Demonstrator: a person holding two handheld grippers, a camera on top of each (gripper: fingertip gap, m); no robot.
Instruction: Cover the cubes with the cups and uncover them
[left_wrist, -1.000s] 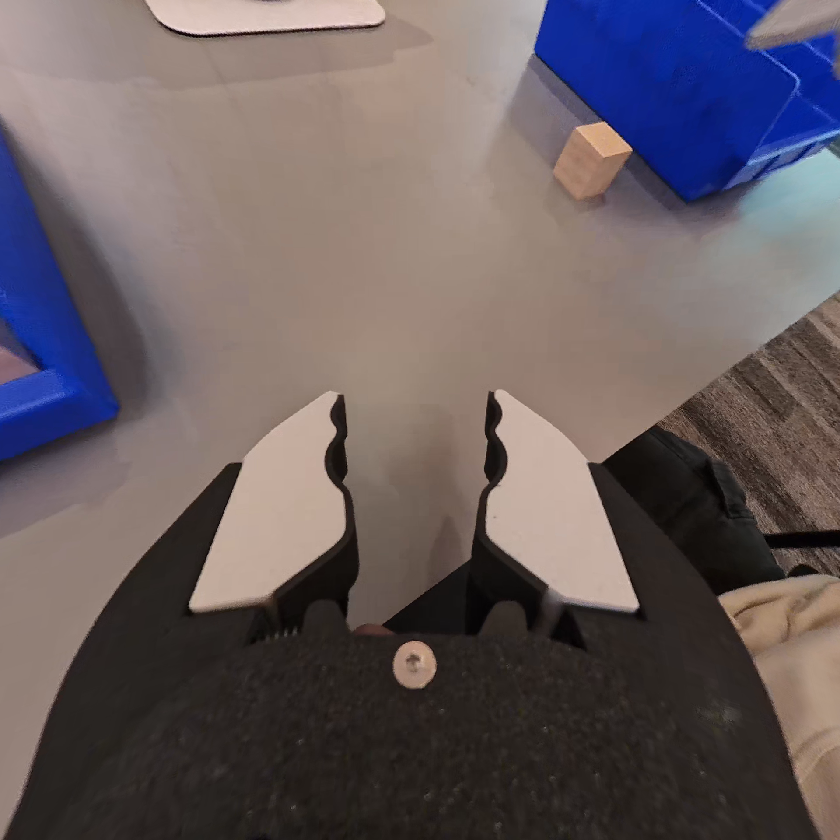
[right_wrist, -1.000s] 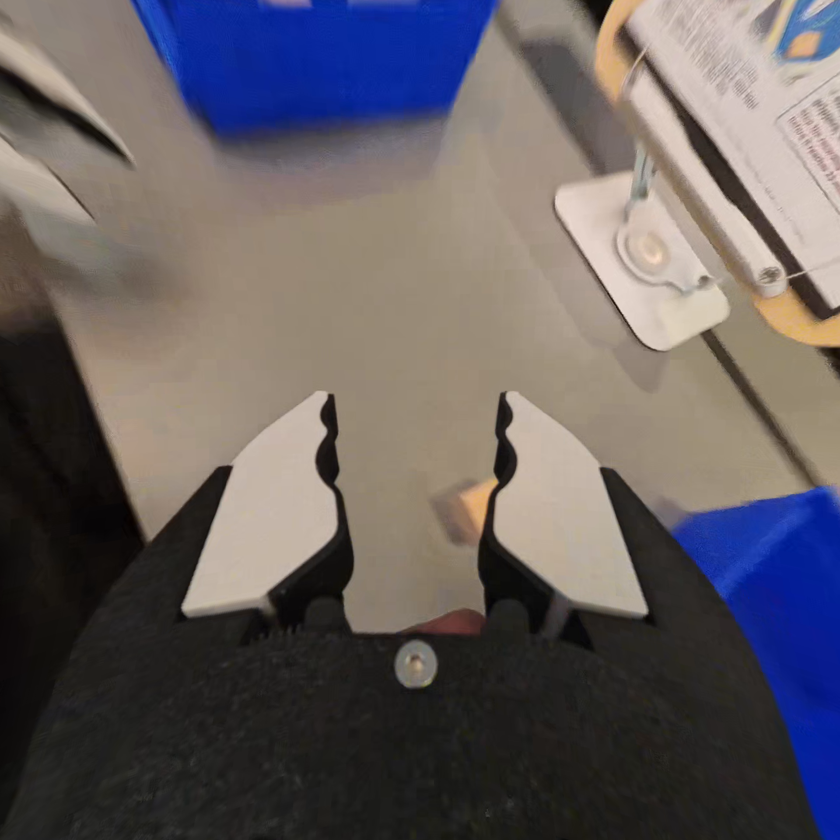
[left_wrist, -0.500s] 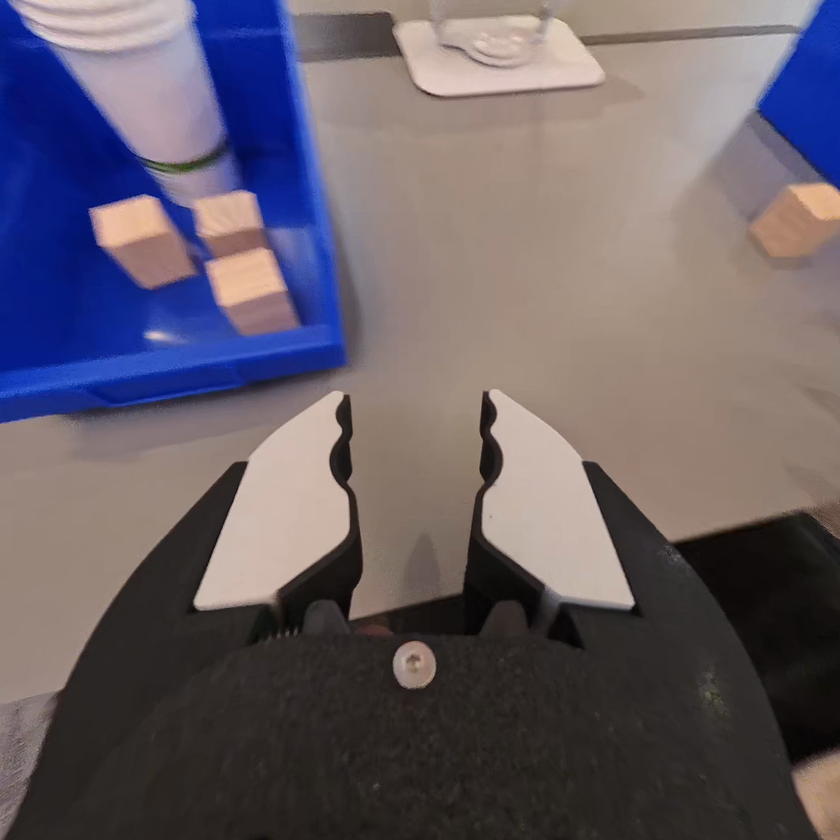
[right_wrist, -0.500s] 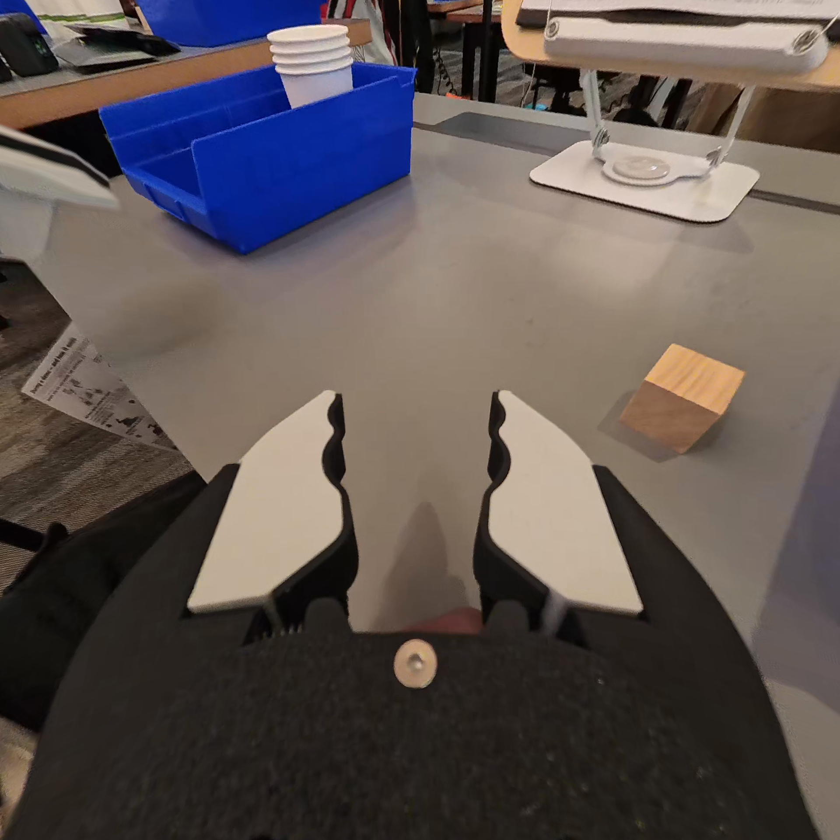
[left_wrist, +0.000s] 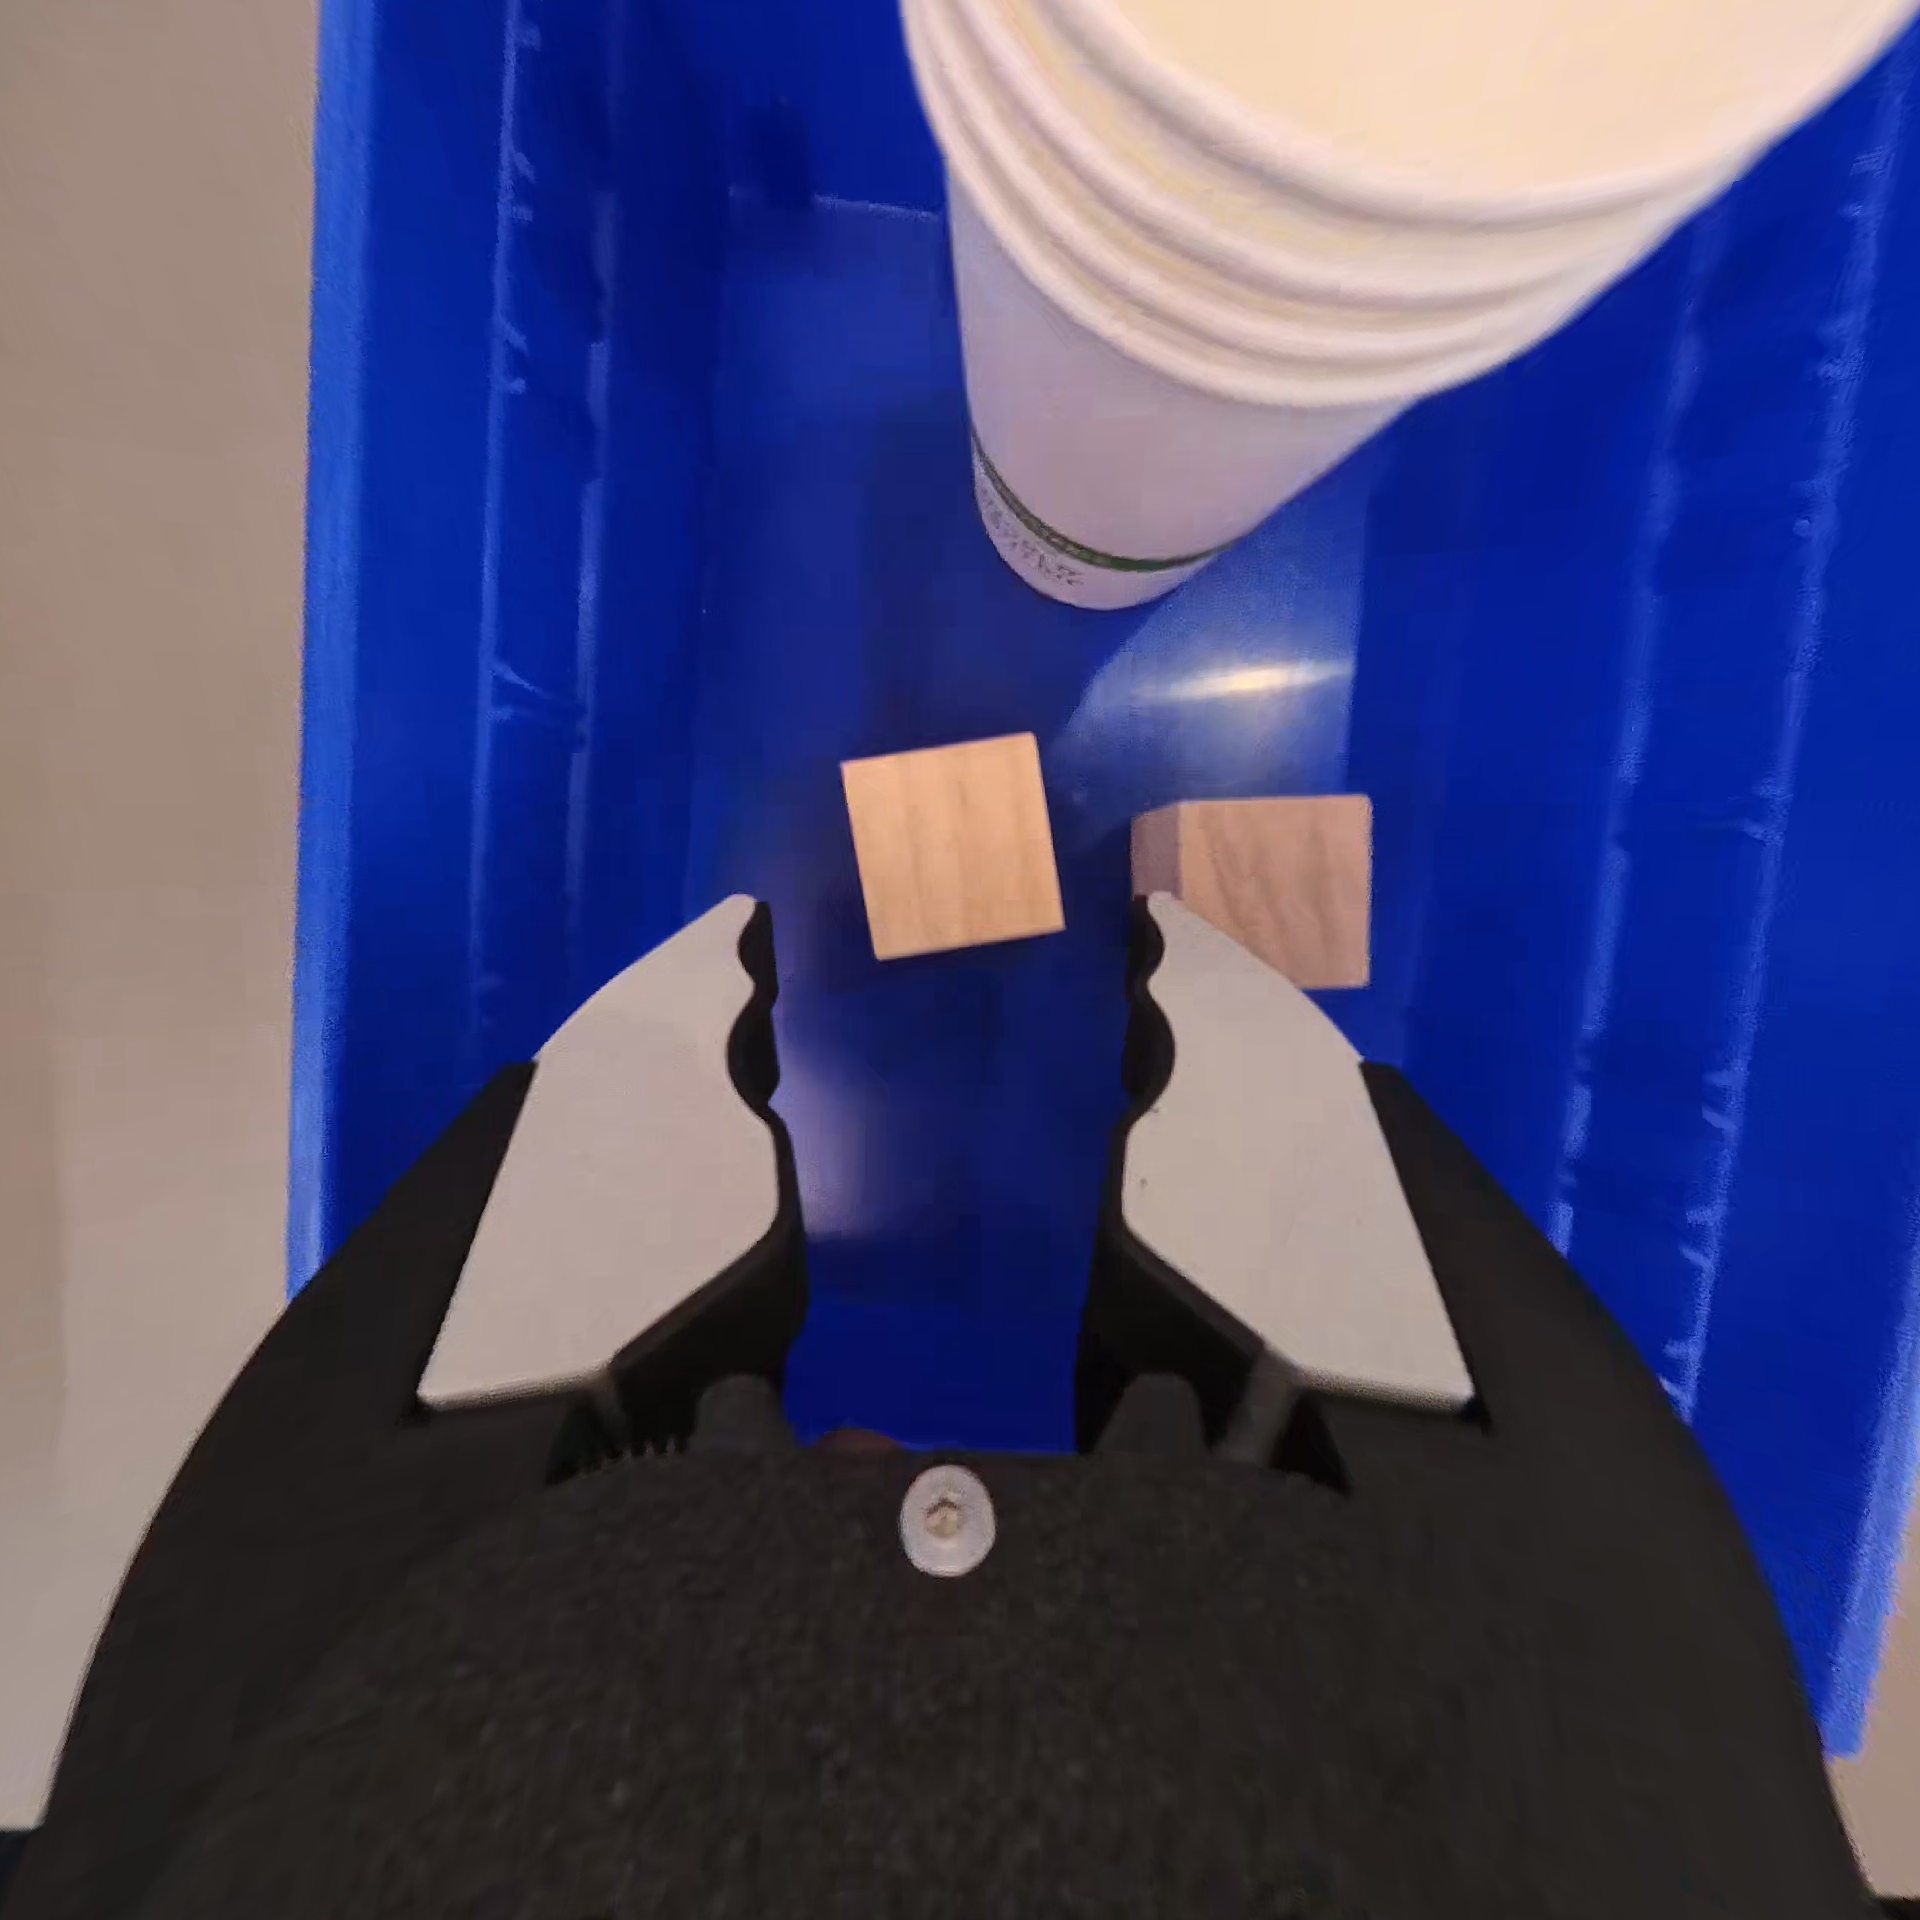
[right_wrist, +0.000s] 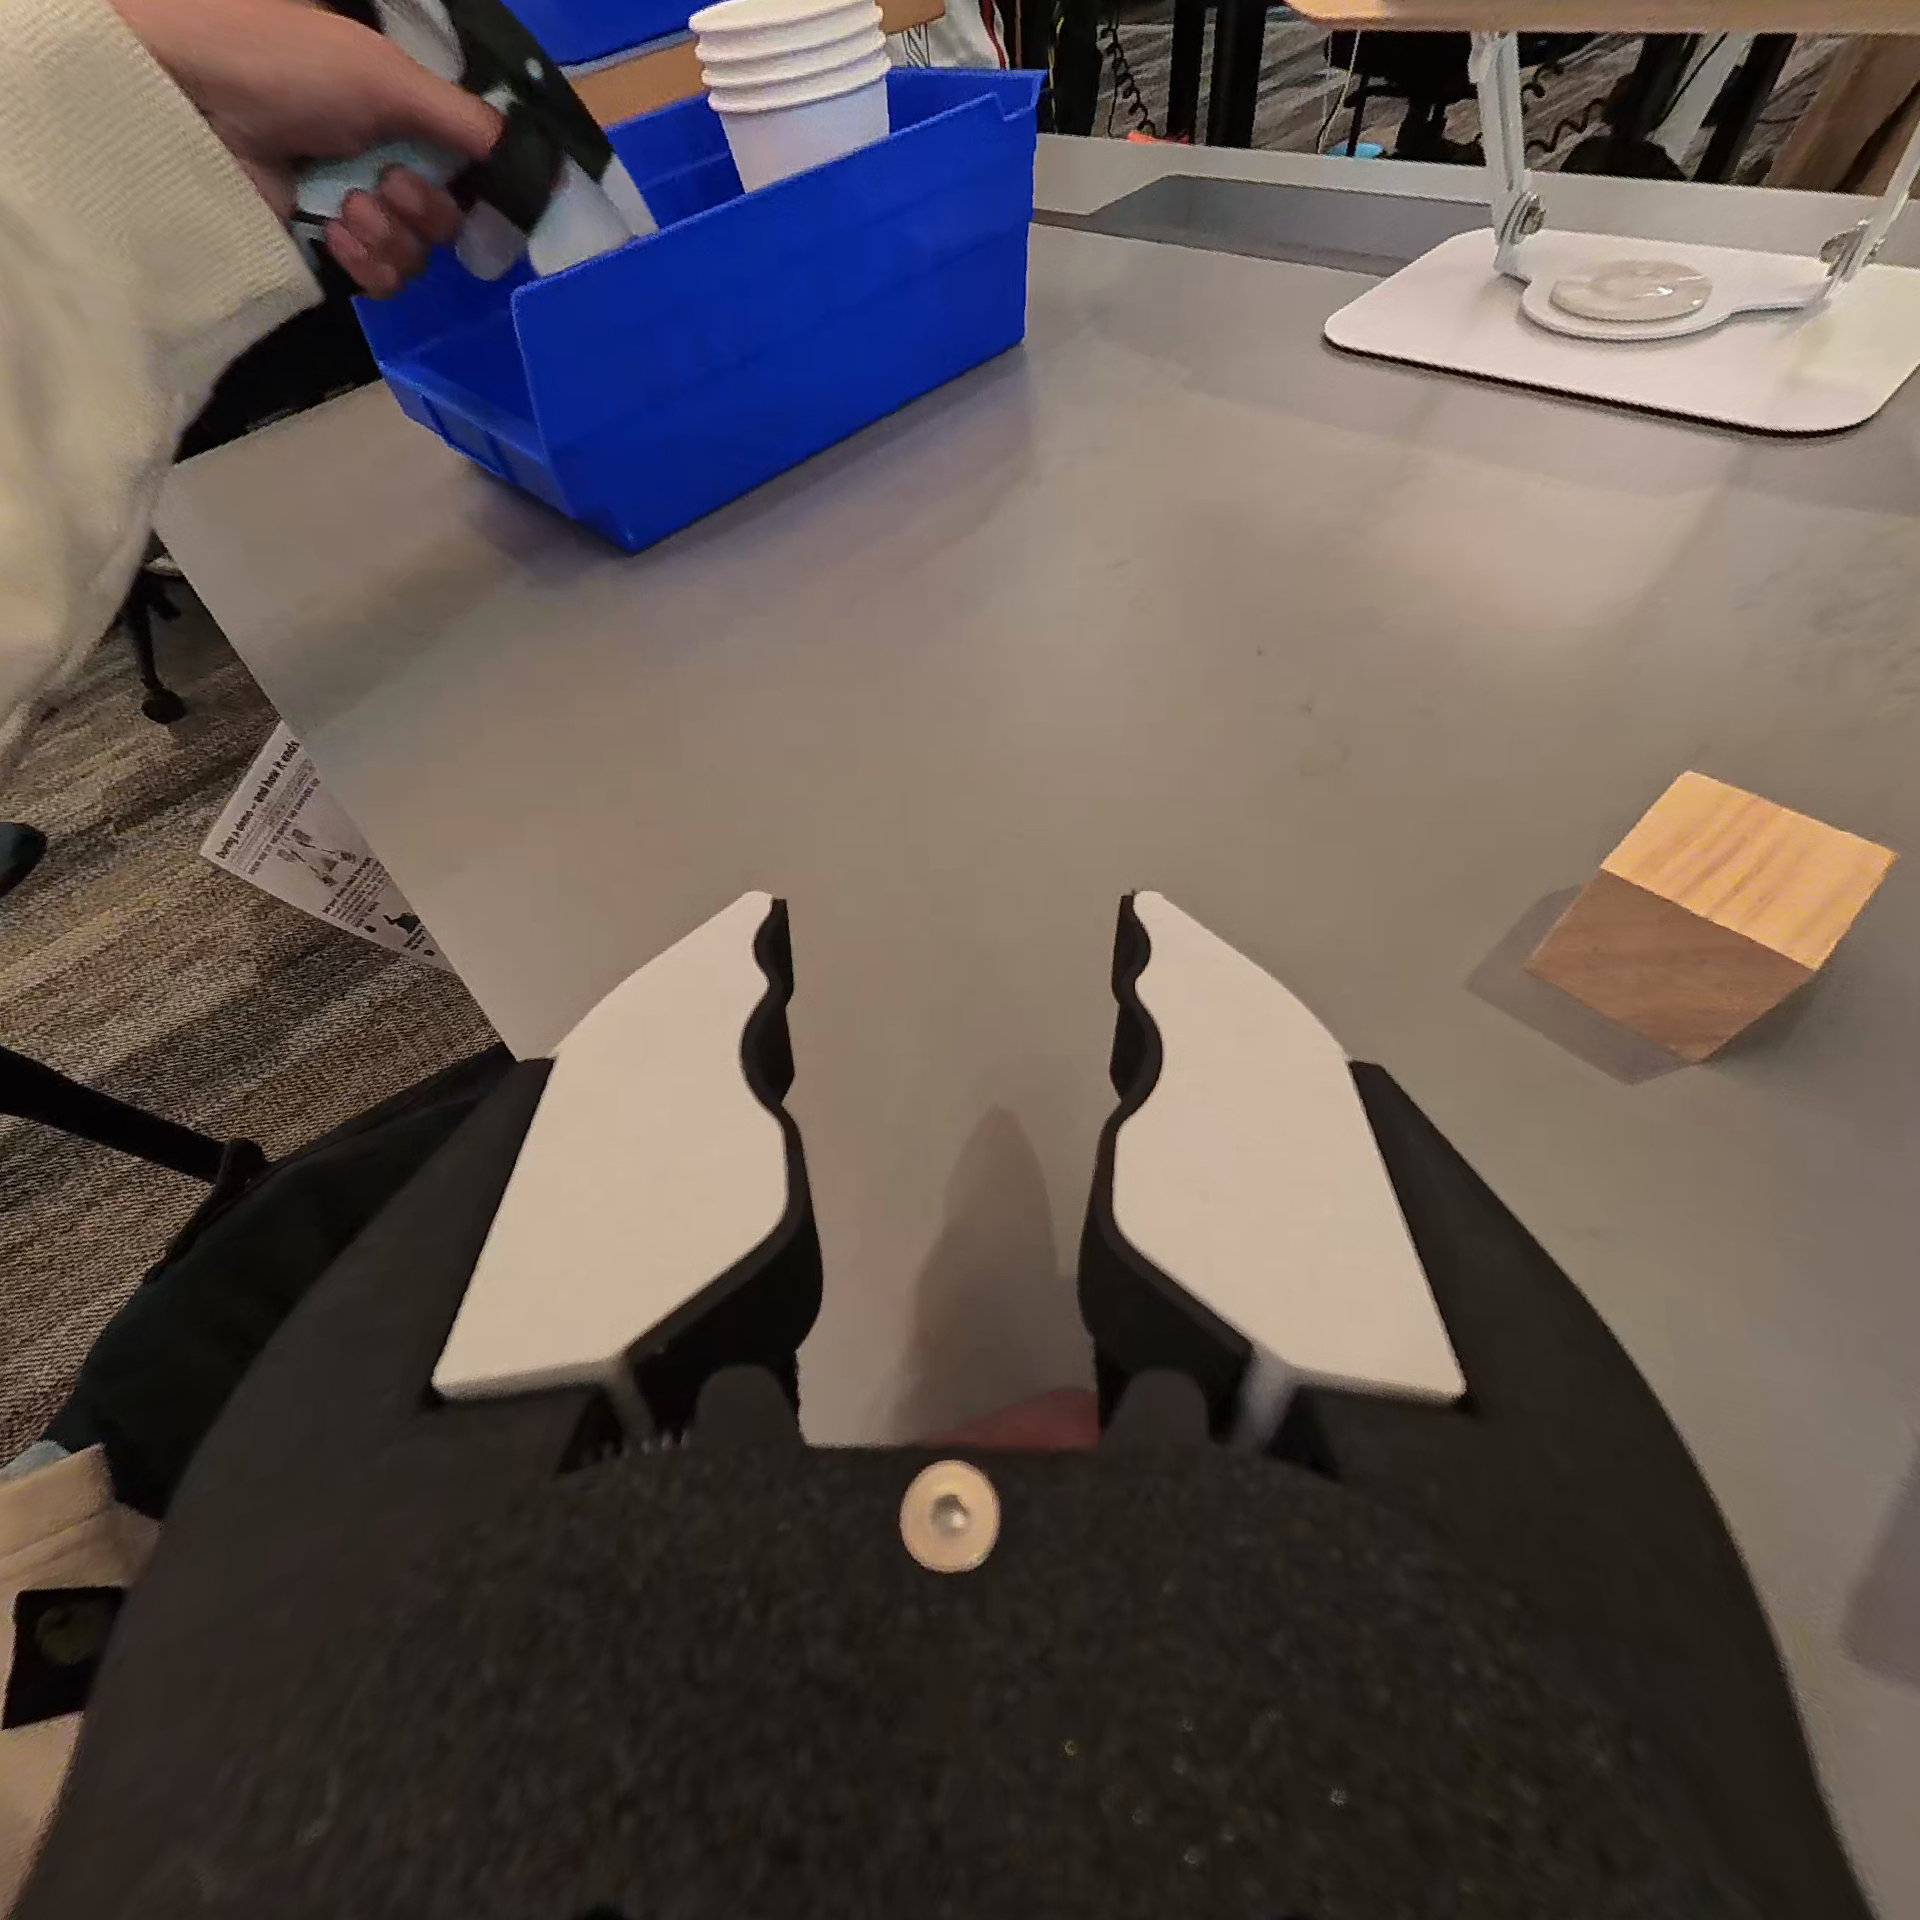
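Observation:
My left gripper (left_wrist: 951, 914) is open and empty, pointing down into a blue bin (left_wrist: 540, 582). Two wooden cubes lie on the bin floor: one (left_wrist: 951, 844) just beyond my fingertips, the other (left_wrist: 1273, 883) behind my right fingertip. A stack of white paper cups (left_wrist: 1226, 270) stands upright at the bin's far end. My right gripper (right_wrist: 951, 914) is open and empty above the grey table (right_wrist: 1091, 644). A third wooden cube (right_wrist: 1704, 914) sits on the table to its right. The bin (right_wrist: 769, 312), the cups (right_wrist: 795, 88) and the left gripper (right_wrist: 540, 177) in a hand show far left.
A white stand base (right_wrist: 1621, 332) sits on the table at the back right. The table's left edge (right_wrist: 270, 665) drops to carpet with a printed sheet (right_wrist: 312, 862) on it. A dark bag (right_wrist: 260, 1247) lies below the edge. A cream sleeve (right_wrist: 114, 343) fills the far left.
My left gripper swung left from the bare table and dipped over the bin, so the cubes and cup stack fill its view. My right gripper steadied, moving slightly closer to the table cube.

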